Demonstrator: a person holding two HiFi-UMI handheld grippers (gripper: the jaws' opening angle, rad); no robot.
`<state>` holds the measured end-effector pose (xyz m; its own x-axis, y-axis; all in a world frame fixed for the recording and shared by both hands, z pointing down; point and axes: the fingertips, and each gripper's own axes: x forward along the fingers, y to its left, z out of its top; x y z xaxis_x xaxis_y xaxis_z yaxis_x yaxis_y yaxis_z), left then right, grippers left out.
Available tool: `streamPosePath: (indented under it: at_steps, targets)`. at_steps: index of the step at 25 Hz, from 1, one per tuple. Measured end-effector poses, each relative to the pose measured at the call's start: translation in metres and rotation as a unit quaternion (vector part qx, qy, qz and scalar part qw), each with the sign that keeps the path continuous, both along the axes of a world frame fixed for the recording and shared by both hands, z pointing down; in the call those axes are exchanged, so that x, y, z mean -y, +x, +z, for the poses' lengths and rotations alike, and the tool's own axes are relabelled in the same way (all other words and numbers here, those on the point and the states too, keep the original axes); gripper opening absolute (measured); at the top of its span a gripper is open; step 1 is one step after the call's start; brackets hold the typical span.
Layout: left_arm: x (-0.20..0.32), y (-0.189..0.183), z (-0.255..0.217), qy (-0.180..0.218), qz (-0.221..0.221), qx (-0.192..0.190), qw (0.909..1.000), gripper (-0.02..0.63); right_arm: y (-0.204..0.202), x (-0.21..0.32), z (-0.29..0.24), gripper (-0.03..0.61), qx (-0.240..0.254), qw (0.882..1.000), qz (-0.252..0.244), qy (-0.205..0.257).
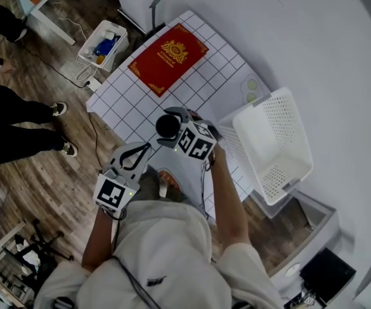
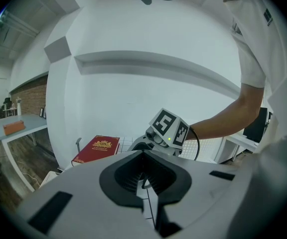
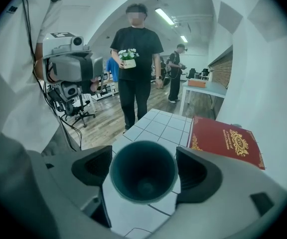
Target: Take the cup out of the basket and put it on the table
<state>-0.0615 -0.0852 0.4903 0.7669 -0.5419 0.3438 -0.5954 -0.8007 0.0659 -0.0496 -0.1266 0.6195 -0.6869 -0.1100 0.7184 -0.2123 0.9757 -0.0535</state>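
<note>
Cup (image 1: 167,126) is out of the basket (image 1: 282,118), dark teal, upright with its mouth open to the camera, clamped between the wide-spread jaws of the right gripper (image 3: 144,167), a pad against each side of the rim. It sits over the white gridded table (image 1: 205,85), to the left of the basket and apart from it; whether its base touches the tabletop, I can't tell. A red book (image 1: 168,56) with a gold crest lies flat further along the table, past the cup. The basket itself rests at the table's right edge, against the white wall. Down on the near side, the left gripper (image 2: 143,156) hangs off the table edge, jaws together at the tips with nothing in them. Out on the wooden floor, a person (image 3: 136,59) stands facing this way, holding a small pot of flowers.
</note>
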Motion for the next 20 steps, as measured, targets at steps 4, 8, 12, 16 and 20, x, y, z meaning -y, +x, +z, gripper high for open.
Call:
streamPosePath:
  at_steps: [4,8,12,16,20]
  targets:
    - [0.000,0.002,-0.002,0.000,0.001,-0.004,1.0000,0.009,0.003,0.000,-0.001,0.382,-0.007,1.000,-0.002,0.000]
    - [-0.001,0.002,-0.003,-0.001,0.002,-0.006,1.0000,0.009,0.005,-0.001,-0.006,0.382,-0.003,1.000,0.003,0.003]
    - [0.000,0.002,-0.002,0.001,0.006,-0.007,1.0000,0.009,0.005,0.001,-0.014,0.383,0.004,1.000,0.010,0.013]
    - [-0.001,0.004,-0.005,0.005,0.013,-0.008,0.9999,0.009,0.007,0.002,-0.023,0.382,0.010,0.999,0.022,0.022]
    - [-0.001,0.004,-0.011,0.014,0.021,-0.013,0.9996,0.009,0.010,0.003,-0.053,0.382,0.044,0.996,0.056,0.046]
